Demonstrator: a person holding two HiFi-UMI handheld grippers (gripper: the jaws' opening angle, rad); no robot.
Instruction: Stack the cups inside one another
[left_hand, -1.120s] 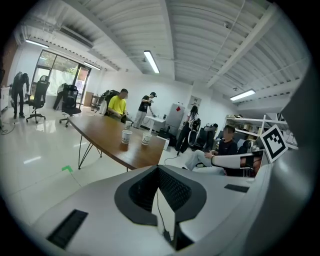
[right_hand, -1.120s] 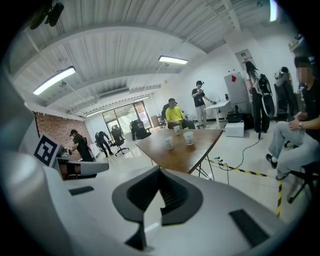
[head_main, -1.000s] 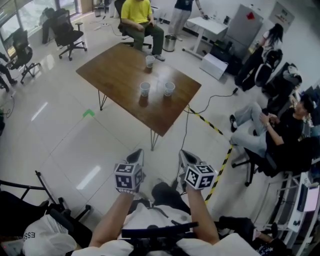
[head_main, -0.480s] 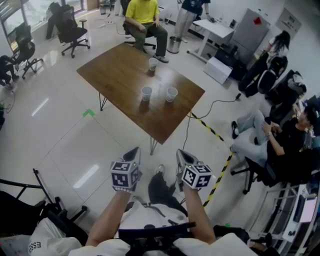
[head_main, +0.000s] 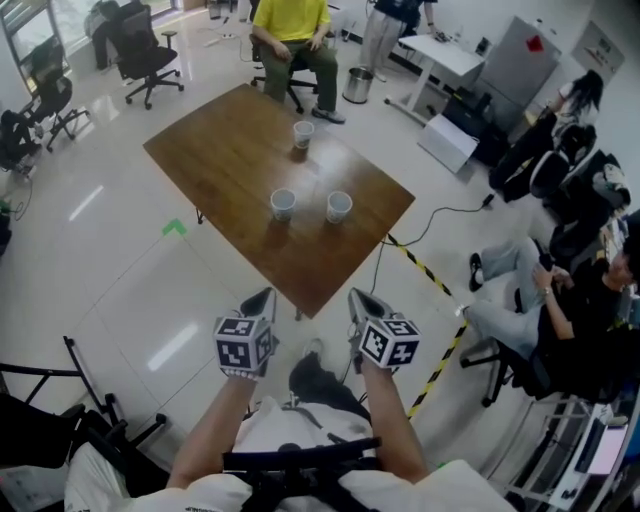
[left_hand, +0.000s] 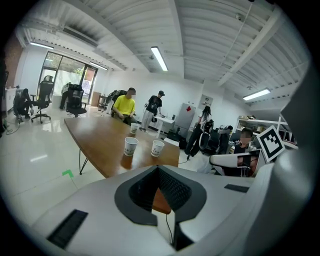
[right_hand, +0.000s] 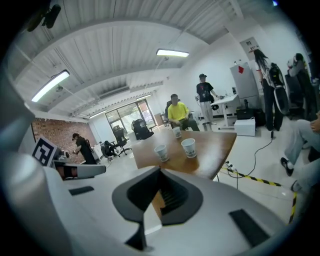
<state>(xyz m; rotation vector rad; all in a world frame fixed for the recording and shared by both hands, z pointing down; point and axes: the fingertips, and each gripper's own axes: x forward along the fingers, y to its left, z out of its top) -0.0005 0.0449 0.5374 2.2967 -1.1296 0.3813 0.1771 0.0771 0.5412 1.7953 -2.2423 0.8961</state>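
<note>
Facing the wooden table (head_main: 220, 150), we hold the left gripper (head_main: 262, 300) and right gripper (head_main: 358, 300) closed on nothing, well apart from the near-left cup (head_main: 283, 203) and near-right cup (head_main: 338, 206) standing side by side, with the far cup (head_main: 303, 131) beyond them.

No legible word, number or brand anywhere. Marker cubes (head_main: 244, 343) on the left gripper (head_main: 262, 300) and right gripper (head_main: 358, 298): black-and-white square patterns only, no letters. Dark print on the cups (head_main: 283, 203) near the middle of the tabletop (head_main: 230, 150): too small to read. Red label (head_main: 535, 44) on the grey cabinet (head_main: 520, 70): illegible.
</note>
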